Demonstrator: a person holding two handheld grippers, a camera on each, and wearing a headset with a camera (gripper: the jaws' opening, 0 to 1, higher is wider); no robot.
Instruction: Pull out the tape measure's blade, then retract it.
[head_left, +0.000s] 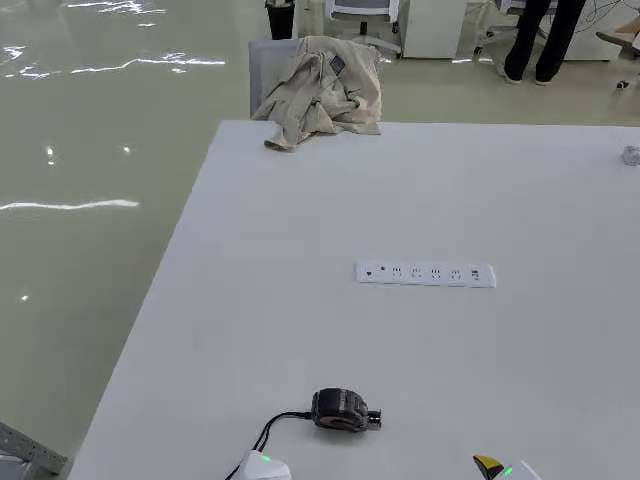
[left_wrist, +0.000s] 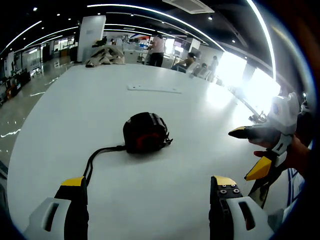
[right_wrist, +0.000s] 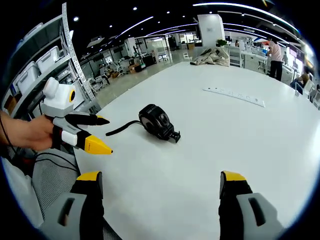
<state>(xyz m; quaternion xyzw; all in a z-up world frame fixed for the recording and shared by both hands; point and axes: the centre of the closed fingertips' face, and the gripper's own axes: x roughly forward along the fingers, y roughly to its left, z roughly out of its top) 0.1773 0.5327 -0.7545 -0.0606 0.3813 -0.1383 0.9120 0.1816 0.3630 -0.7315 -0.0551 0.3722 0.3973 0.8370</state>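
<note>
Left gripper (left_wrist: 148, 182) fingers spread wide, nothing between them; right gripper (right_wrist: 161, 177) fingers likewise parted and empty. Ahead of both and apart from them, black tape measure (head_left: 340, 409) resting on the white surface (head_left: 300, 300) near its front edge, blade drawn in, black strap (head_left: 275, 425) trailing toward the left gripper. Farther back, white power strip (head_left: 426, 274); at the far edge, beige jacket (head_left: 325, 90).

White table (head_left: 250, 300) — the extras
Power strip (head_left: 426, 274) lies flat; a beige jacket (head_left: 325, 90) is heaped well beyond it, leftward.
</note>
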